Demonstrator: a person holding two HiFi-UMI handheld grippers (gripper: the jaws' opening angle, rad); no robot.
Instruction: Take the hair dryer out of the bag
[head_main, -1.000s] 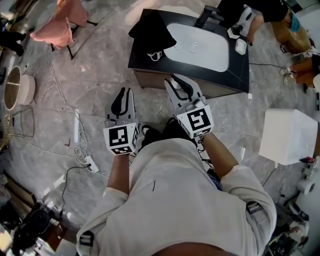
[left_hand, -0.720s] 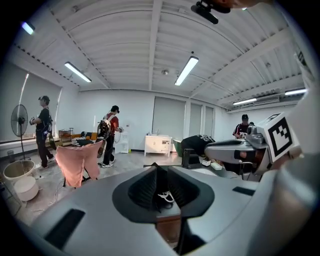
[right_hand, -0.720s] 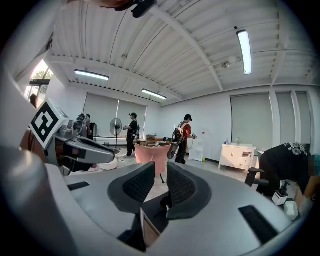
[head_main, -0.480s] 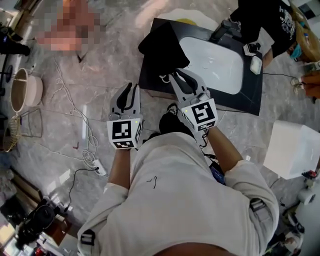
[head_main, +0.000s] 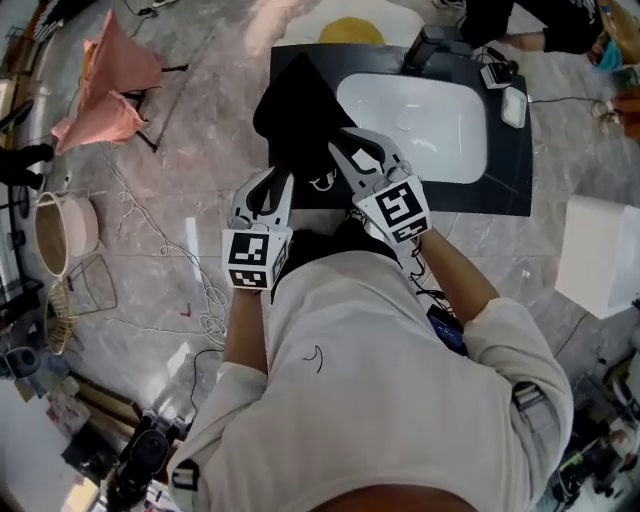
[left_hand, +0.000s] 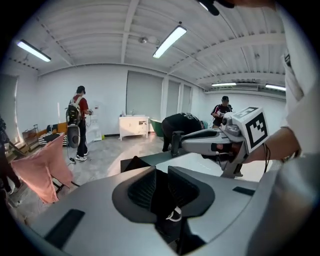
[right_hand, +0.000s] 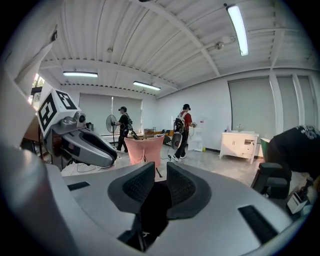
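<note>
The left gripper (left_hand: 161, 175) had its jaws a narrow gap apart, with nothing pressed between the pads. The right gripper (right_hand: 161, 171) stood the same way, slightly parted and empty. Through each gap only the dark cloth of the black bag (head_main: 300, 100) showed, lying just ahead of the tips.

From the head view, both grippers pointed at the bag. The left one's tips were at the bag's near edge, and the right one's tips were over its near right corner. A white cord loop (head_main: 322, 182) lay at that edge between the two grippers.

The bag rested on the black counter (head_main: 510, 170), just left of the white sink basin (head_main: 420, 120) and touching its rim. The hair dryer itself showed in no view.

The only print near the basin was the black-and-white square marker on each gripper's cube (head_main: 250, 260). No brand or word on the bag could be read.
</note>
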